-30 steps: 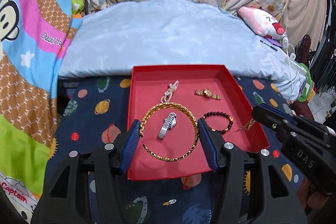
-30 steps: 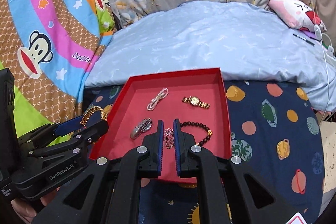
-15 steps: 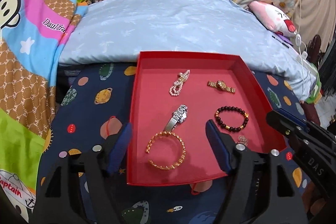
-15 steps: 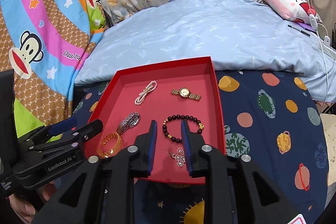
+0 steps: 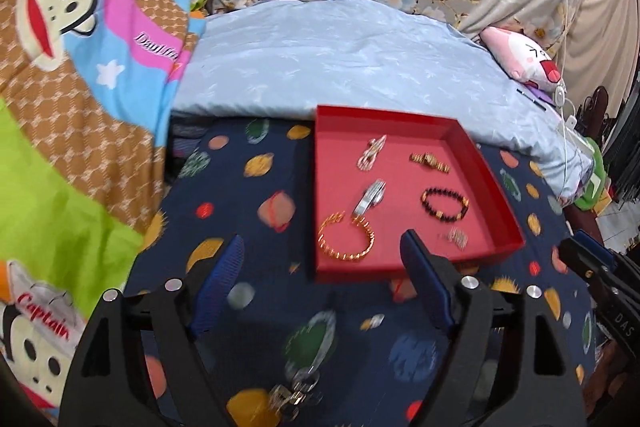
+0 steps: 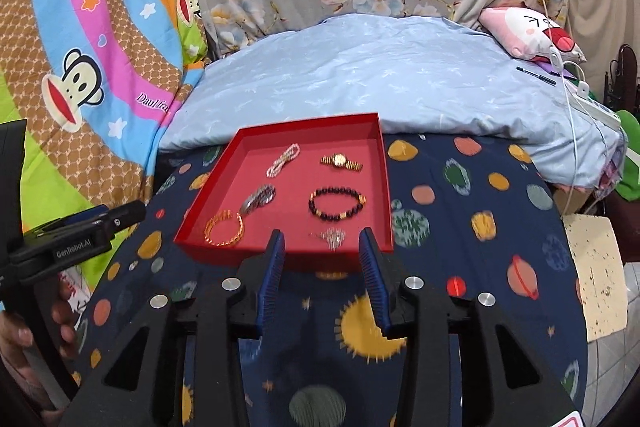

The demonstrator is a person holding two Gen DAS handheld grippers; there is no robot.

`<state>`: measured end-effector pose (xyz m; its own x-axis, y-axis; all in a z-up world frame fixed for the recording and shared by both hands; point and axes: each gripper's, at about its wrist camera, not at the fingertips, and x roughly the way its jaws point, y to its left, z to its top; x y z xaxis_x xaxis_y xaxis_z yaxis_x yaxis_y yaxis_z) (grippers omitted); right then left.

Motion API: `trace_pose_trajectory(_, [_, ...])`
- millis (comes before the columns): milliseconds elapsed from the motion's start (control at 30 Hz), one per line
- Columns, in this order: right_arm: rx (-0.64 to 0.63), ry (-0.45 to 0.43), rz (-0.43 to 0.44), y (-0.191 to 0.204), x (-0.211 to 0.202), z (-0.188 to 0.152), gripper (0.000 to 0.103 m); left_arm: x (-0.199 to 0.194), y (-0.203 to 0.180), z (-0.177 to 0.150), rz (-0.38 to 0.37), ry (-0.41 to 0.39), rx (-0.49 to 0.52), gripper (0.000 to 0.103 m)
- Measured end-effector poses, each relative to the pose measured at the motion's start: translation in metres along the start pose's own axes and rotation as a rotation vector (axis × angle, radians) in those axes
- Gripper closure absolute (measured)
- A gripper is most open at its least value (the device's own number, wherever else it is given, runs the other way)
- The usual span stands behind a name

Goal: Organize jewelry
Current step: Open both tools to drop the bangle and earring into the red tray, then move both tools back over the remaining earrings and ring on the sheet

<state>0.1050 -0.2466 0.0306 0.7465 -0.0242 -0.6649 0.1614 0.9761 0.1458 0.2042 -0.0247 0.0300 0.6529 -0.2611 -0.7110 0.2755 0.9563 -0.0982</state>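
A red tray (image 5: 484, 167) (image 6: 384, 187) lies on the navy planet-print cloth. In it are a gold bangle (image 5: 346, 239) (image 6: 224, 229), a silver watch (image 5: 370, 197) (image 6: 259, 199), a pearl piece (image 5: 372, 153) (image 6: 283, 159), a gold watch (image 5: 430, 162) (image 6: 341, 161), a dark bead bracelet (image 5: 444, 203) (image 6: 337, 203) and a small sparkly brooch (image 5: 456, 237) (image 6: 332, 237). My left gripper (image 5: 320, 255) is open and empty, in front of the tray's near left corner. My right gripper (image 6: 322, 251) is open and empty at the tray's near edge.
A pale blue quilt (image 6: 380, 75) rises behind the tray. A monkey-print blanket (image 5: 80, 67) covers the left. A pink plush (image 6: 528, 31) and cables lie at the far right. A keyring-like object (image 5: 296, 391), blurred, lies on the cloth below my left gripper.
The gold bangle dropped from my left gripper into the tray. My right gripper opened and let the brooch go in the tray. Both grippers pulled back toward me.
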Motion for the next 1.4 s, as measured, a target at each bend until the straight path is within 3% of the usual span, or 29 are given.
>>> trace_pose_trajectory(433, [0.01,0.094,0.009,0.02,-0.037,-0.079,0.065,-0.033,0.04,-0.079,0.054,0.088,-0.046,0.025])
trace_pose_trajectory(800, [0.006,0.161,0.03,0.039,-0.036,-0.115,0.065,-0.031,0.053,-0.129,0.075,0.164,-0.039,0.025])
trace_pose_trajectory(1400, [-0.013,0.224,0.061,0.057,-0.014,-0.131,0.065,-0.016,0.041,-0.142,0.056,0.196,-0.004,0.029])
